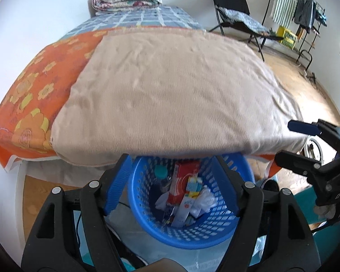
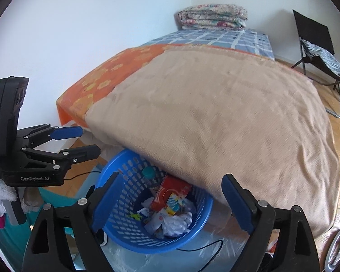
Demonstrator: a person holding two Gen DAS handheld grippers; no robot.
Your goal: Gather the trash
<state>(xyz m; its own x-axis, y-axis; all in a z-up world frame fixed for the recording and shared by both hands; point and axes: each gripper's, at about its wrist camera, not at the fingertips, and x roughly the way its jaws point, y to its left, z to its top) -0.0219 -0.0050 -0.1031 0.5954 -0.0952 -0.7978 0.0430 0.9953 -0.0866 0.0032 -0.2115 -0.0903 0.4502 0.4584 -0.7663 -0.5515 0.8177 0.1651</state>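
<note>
The round blue plastic basket with holes in its sides (image 1: 192,222) sits on the floor, tucked partly under the edge of the bed with the soft tan blanket (image 1: 174,90), and it already holds the trash: a red cardboard box (image 1: 181,183), crumpled white paper (image 1: 204,200) and a bottle with a teal cap (image 1: 161,171). The left claw (image 1: 172,185) and the right claw (image 2: 170,206) both hang wide above it with nothing in them. No trash shows on the blanket, so I think the job is nearly or fully done.

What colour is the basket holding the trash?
Blue basket, perforated sides; clearest in the right wrist view.
</note>
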